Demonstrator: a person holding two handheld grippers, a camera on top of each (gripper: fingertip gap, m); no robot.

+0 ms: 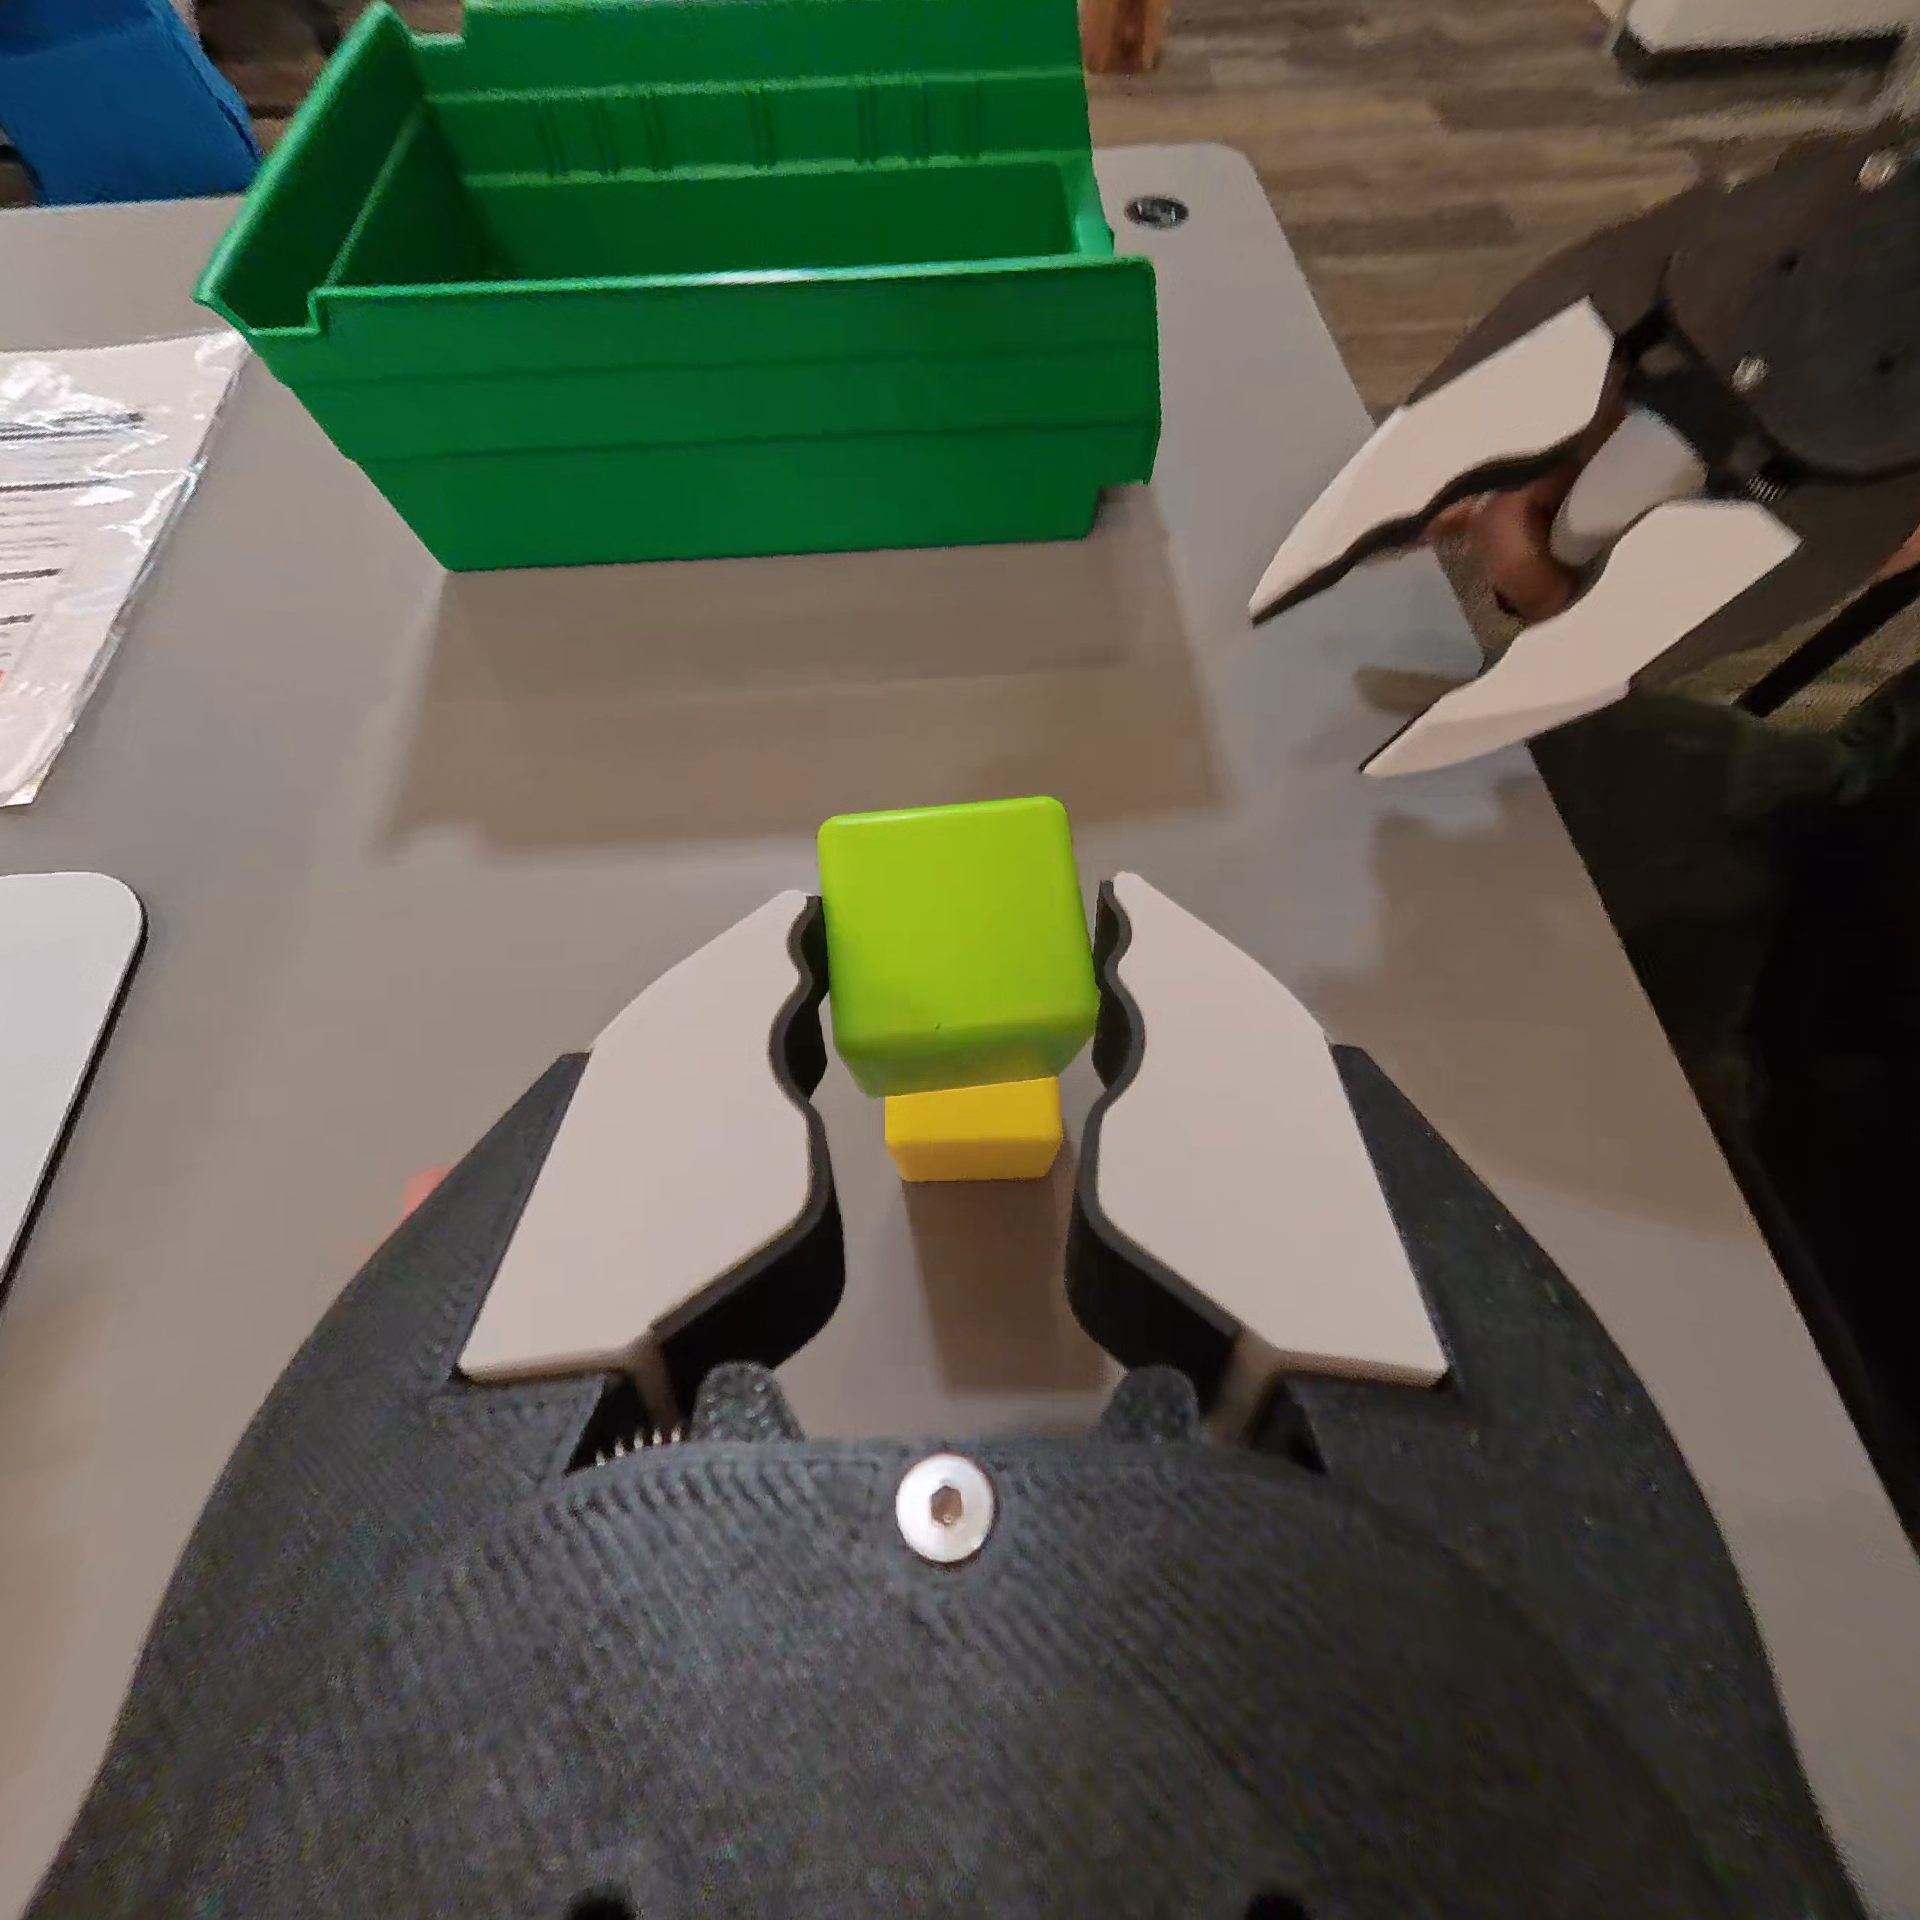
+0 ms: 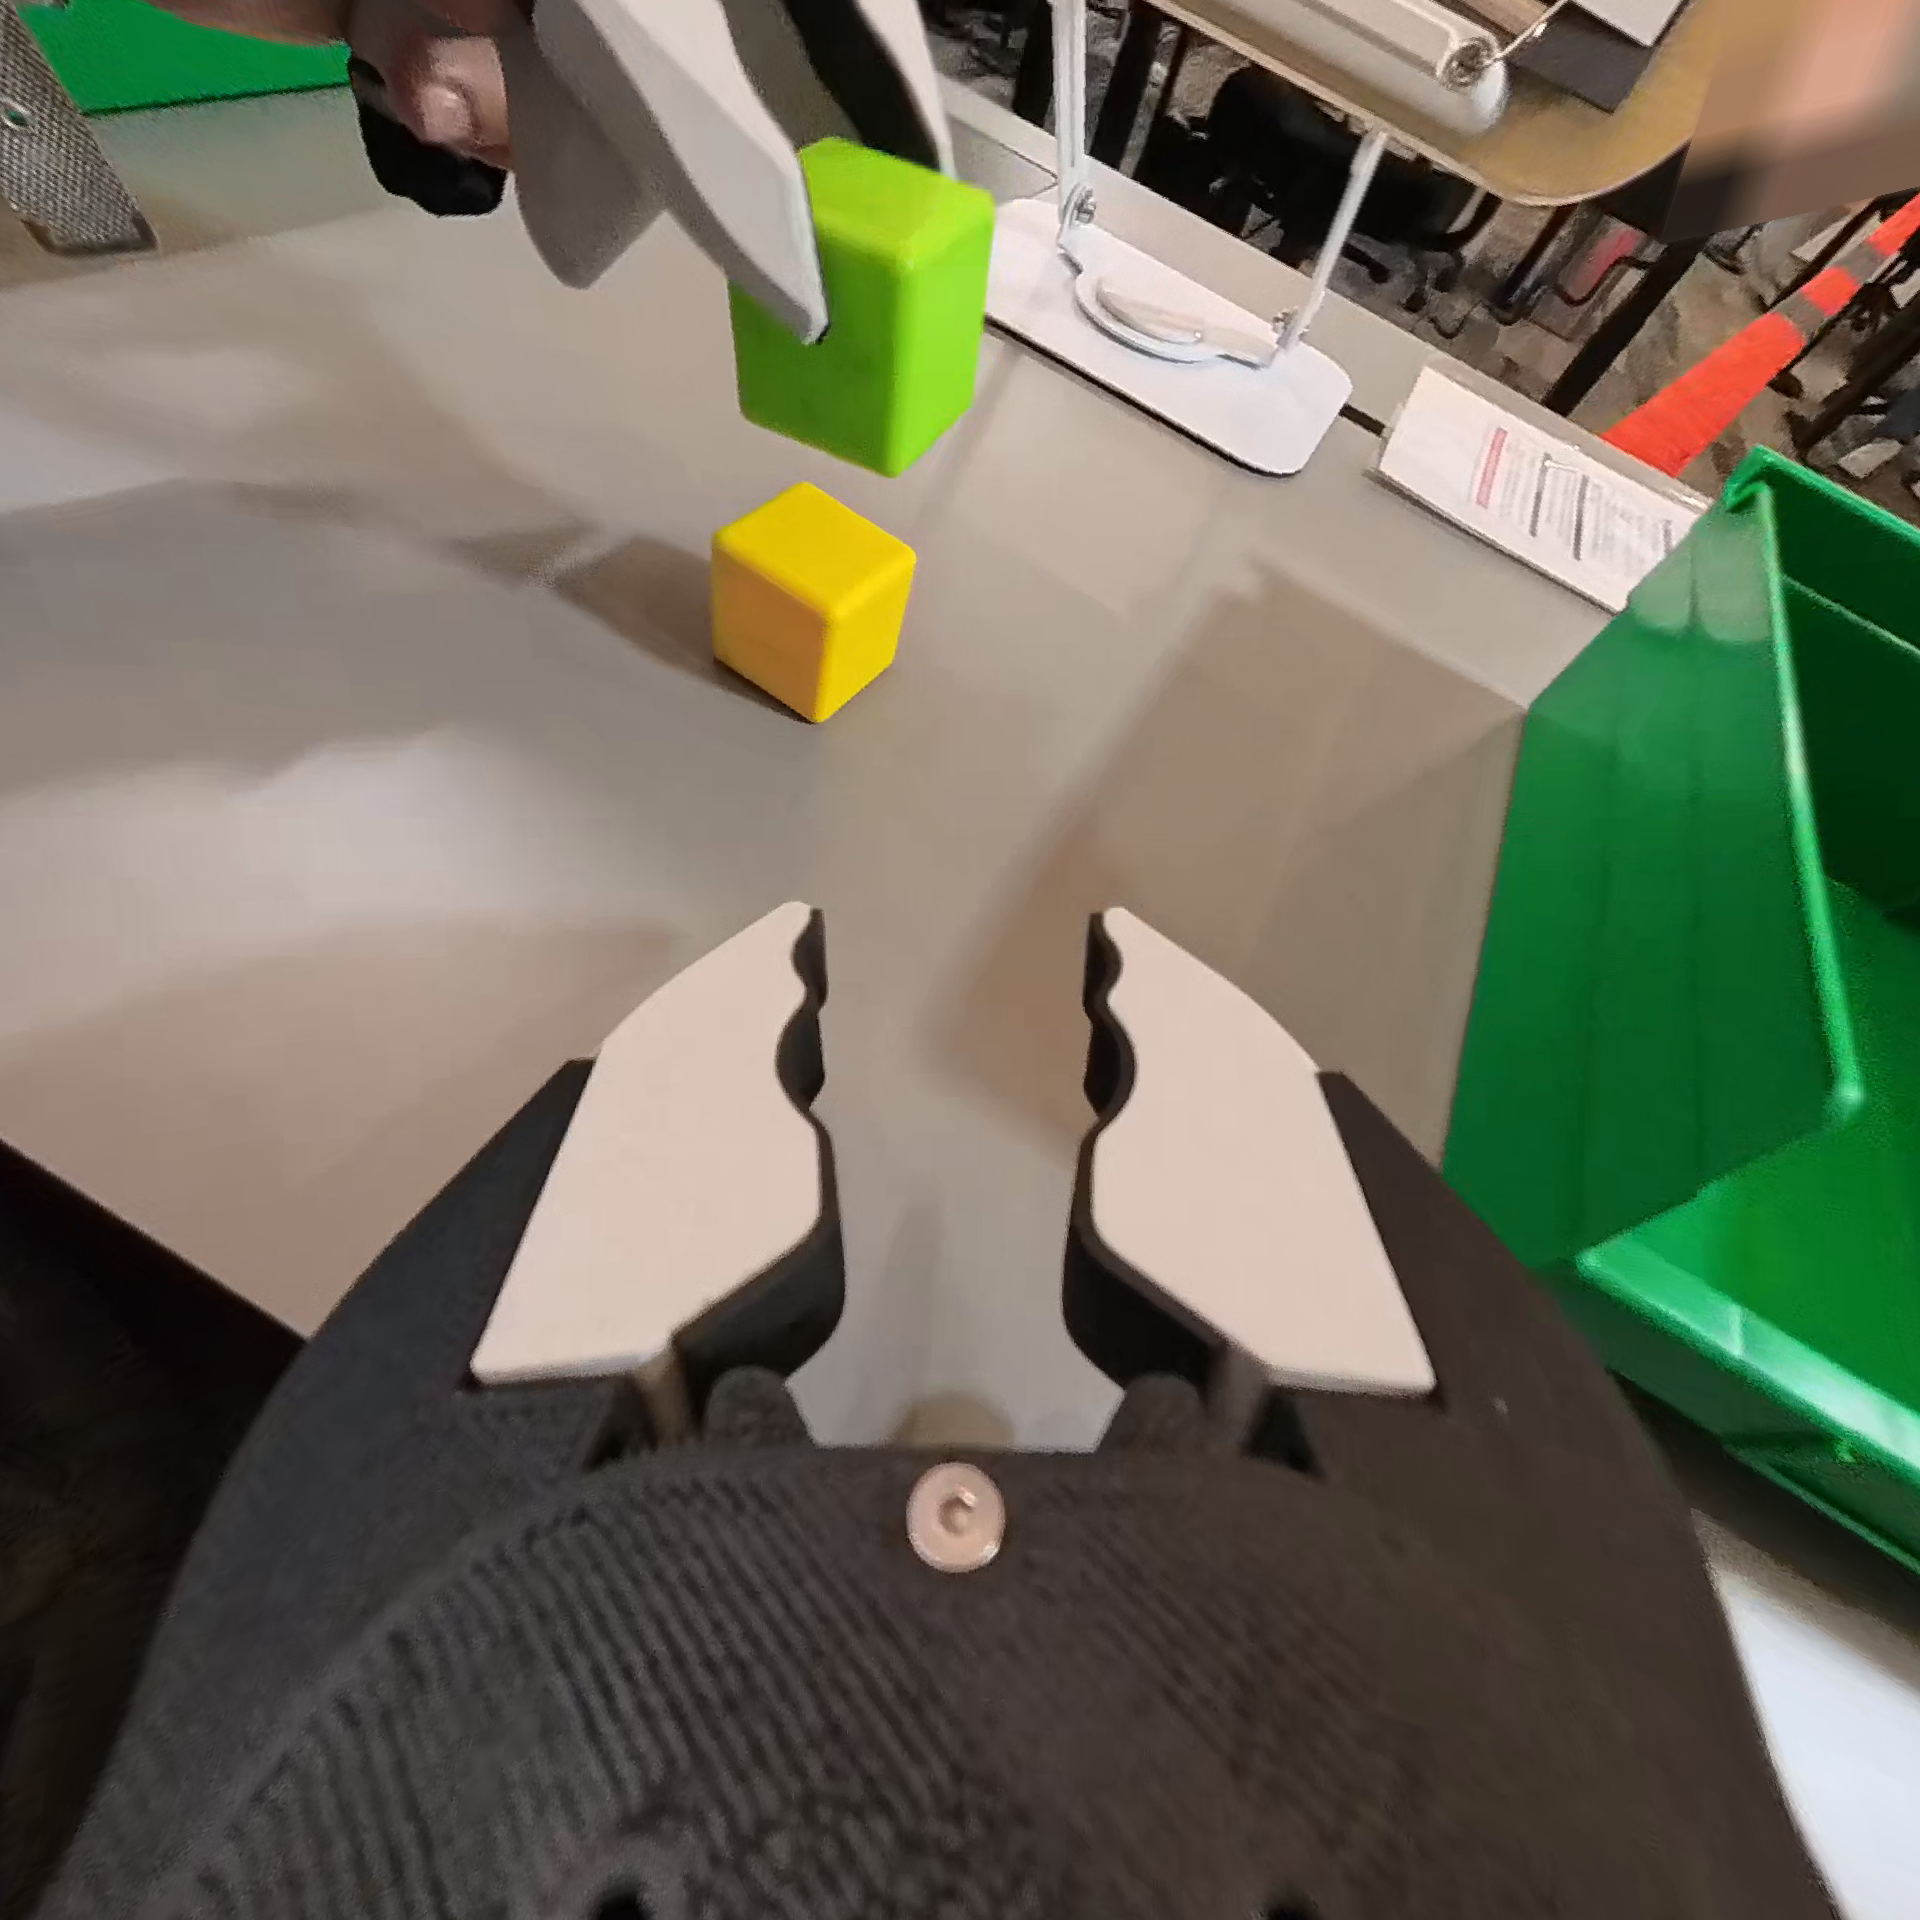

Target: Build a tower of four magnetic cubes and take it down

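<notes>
My left gripper [image 1: 956, 904] is shut on a lime green block [image 1: 956, 935] and holds it in the air, a little above a yellow cube [image 1: 971, 1132] that sits on the grey table [image 1: 644, 727]. The right wrist view shows the same: the green block [image 2: 894, 312] hangs clear above the yellow cube [image 2: 810, 603], held by the left gripper's fingers [image 2: 769, 239]. My right gripper [image 2: 956, 925] is open and empty above the table's near edge. It also shows in the left wrist view [image 1: 1320, 686] at the right, open, beside the table edge.
A dark green plastic bin [image 1: 675, 312] stands at the back of the table; it also shows in the right wrist view [image 2: 1714, 935]. Papers in a clear sleeve [image 1: 83, 520] lie at the left. A white stand base [image 2: 1174, 353] sits beyond the blocks.
</notes>
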